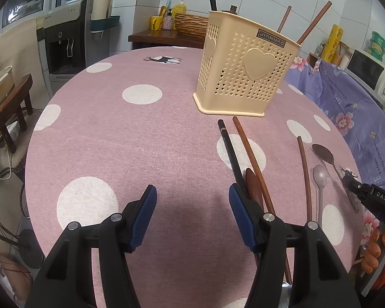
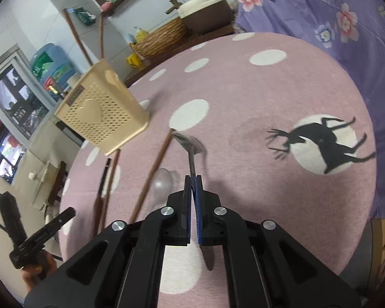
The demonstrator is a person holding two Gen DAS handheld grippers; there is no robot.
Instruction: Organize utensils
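Right gripper (image 2: 193, 179), fingers clamped on the metal spoon (image 2: 190, 145) handle, should carry it level toward the utensil holder (image 2: 100, 118) at frame left, while the left gripper (image 1: 192, 200) waits open.

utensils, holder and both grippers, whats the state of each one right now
utensil holder: upright on the table, three sticks standing in it
metal spoon: handle clamped in the right gripper
right gripper: fingers shut on the metal spoon
left gripper: open, holding nothing
black chopstick: flat on the table
brown chopstick: flat, beside the black one
pale plastic spoon: flat, bowl up
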